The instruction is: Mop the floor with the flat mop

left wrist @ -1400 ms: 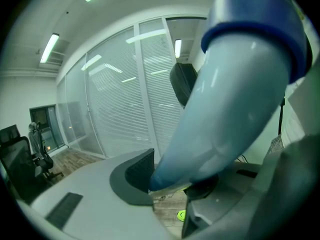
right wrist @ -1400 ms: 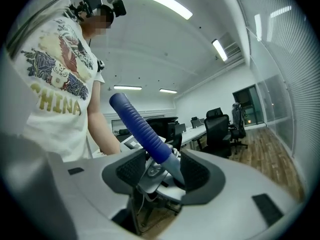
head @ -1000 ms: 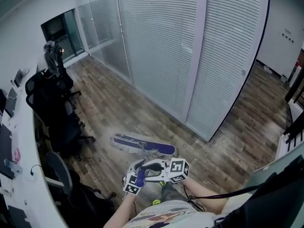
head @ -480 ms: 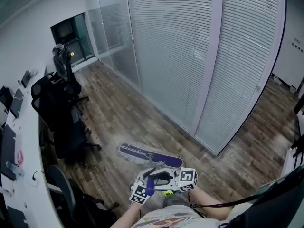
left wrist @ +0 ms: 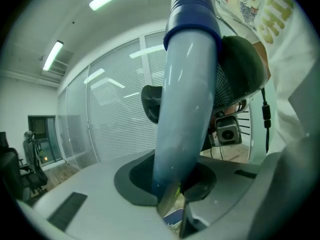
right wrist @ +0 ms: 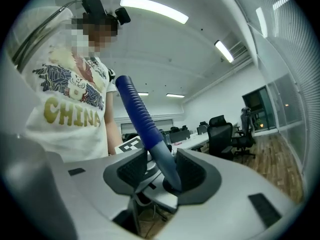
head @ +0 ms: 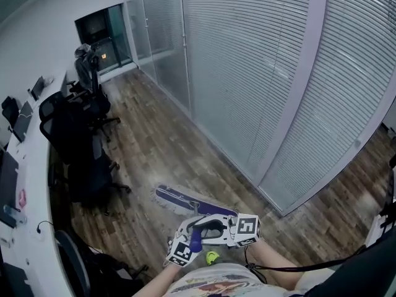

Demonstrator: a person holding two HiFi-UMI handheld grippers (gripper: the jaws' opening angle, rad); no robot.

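The flat mop's blue-purple head (head: pixel 193 202) lies flat on the wooden floor just ahead of me. Its blue handle (head: pixel 196 240) rises between both grippers, close to my body. My left gripper (head: pixel 184 235) has just been closing, and in the left gripper view its jaws (left wrist: pixel 172 196) press on the handle (left wrist: pixel 185 109). My right gripper (head: pixel 216 228) has also narrowed a little. In the right gripper view the handle (right wrist: pixel 150 134) slants through the right gripper (right wrist: pixel 162 176), leaning on one pad (right wrist: pixel 192 176) with a gap at the other.
Black office chairs (head: pixel 83 153) stand at the left along a white desk (head: pixel 34 184) with monitors. A glass wall with white blinds (head: pixel 260 91) runs along the right, its corner close to the mop head. Wood planks stretch ahead between the chairs and the wall.
The mop head has slid forward over the planks, farther past the glass wall's corner. Both grippers and the handle have followed it, and the view has swung left.
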